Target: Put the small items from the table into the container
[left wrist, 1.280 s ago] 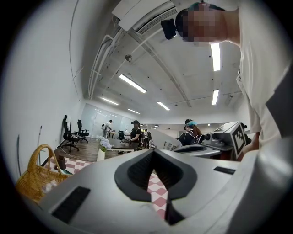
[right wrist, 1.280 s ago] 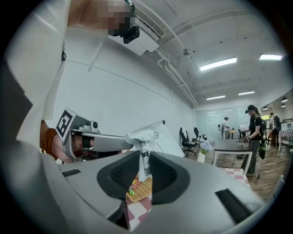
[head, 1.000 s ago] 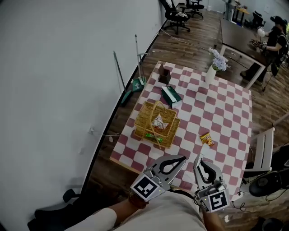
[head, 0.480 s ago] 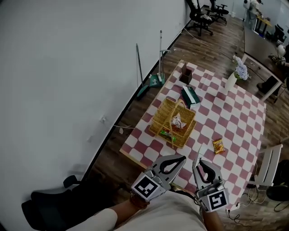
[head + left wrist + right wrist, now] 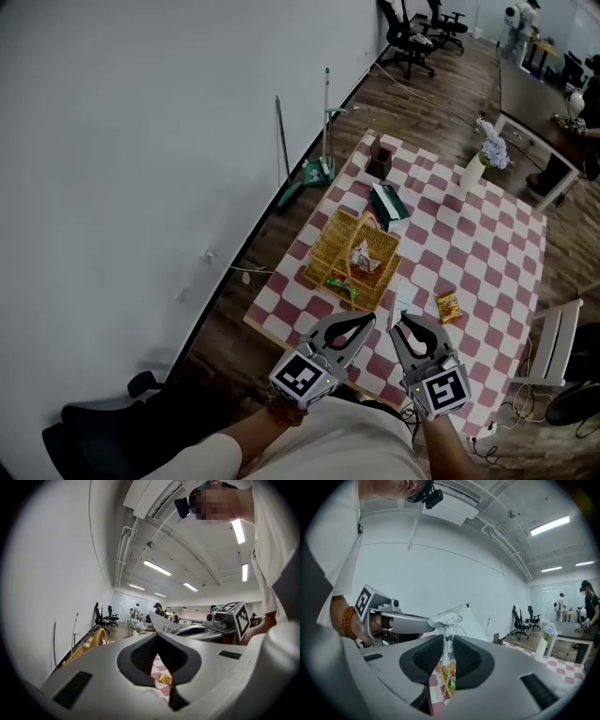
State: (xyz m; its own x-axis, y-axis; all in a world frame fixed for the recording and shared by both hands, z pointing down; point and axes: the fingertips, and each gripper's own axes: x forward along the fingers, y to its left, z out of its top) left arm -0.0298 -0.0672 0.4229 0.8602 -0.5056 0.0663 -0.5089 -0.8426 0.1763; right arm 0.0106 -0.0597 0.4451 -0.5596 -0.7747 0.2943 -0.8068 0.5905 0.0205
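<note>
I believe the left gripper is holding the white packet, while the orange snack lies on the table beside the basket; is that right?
Not quite: it is the right gripper that holds the white packet, as the right gripper view shows. The left gripper holds nothing. The orange snack does lie on the table beside the basket.

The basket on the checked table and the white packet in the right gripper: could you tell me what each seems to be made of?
The basket looks like woven wicker or rattan, matte and straw-yellow, judging by its open lattice sides and looped handle. The white packet, pinched between the jaws of the right gripper, looks like thin plastic film or coated paper. It is crinkled and printed, but I cannot tell which.
</note>
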